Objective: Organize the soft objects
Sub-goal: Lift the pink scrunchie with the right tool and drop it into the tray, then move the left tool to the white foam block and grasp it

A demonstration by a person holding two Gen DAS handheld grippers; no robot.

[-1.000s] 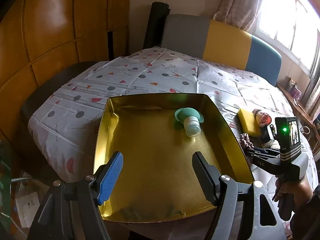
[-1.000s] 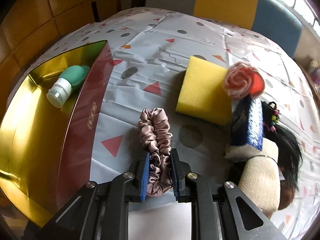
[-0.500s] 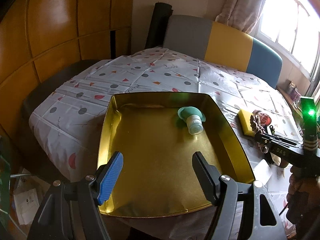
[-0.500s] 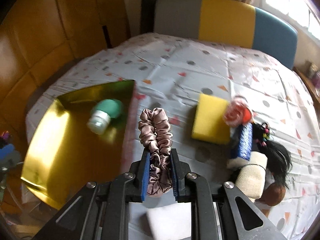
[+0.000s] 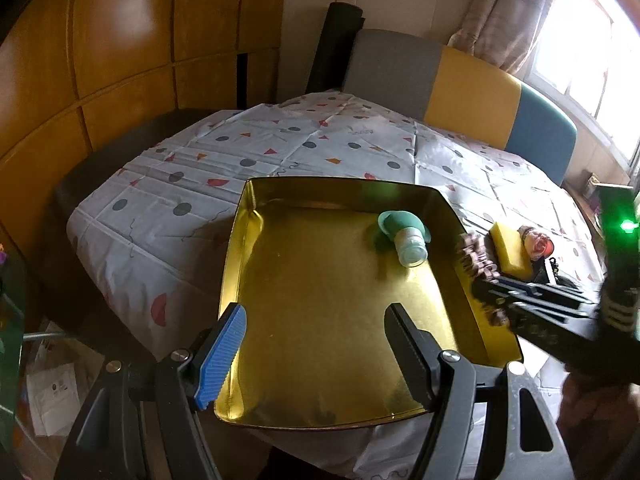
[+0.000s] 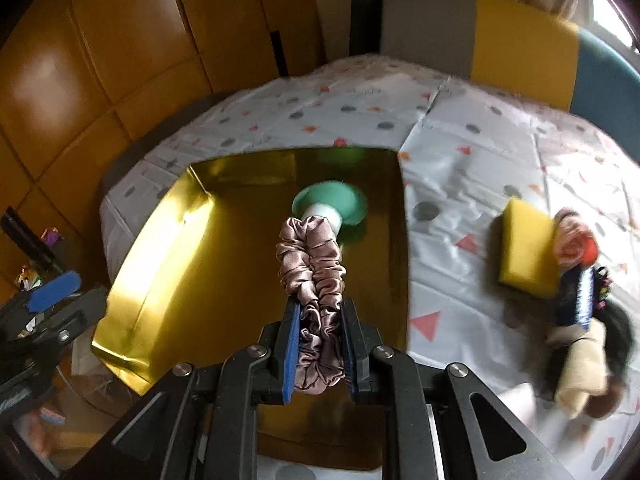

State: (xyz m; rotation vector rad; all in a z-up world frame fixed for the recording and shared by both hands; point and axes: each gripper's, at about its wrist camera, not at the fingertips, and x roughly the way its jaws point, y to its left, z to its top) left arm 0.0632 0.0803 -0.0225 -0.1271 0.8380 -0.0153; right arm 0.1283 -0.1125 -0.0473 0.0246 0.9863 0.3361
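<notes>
Since a second ago the right tongs (image 6: 318,350) have carried the pink scrunchie (image 6: 314,280) up off the table and leftward, so it now hangs over the gold tray (image 5: 240,240) rather than over the cloth beside it. They are pressed together on the scrunchie's near half, its loop sticking out forward. The left tongs (image 5: 316,356) have barely shifted: spread wide with nothing between them, above the tray's near edge.

Only the left wrist view shows the scrunchie from the side, blurred, just above the tray's right wall. Only the right wrist view shows the grip itself, and the scrunchie's far end overlapping the white cap of the green bottle (image 6: 330,202) lying in the far part of the tray.

Right of the tray, on the spotted tablecloth (image 6: 460,160), lie a yellow sponge (image 6: 524,252), a pink-orange flower (image 6: 576,244) and a blurred heap of dark hair and beige cloth (image 6: 584,364). Beyond the table stands a grey, yellow and blue chair back (image 5: 460,80).
</notes>
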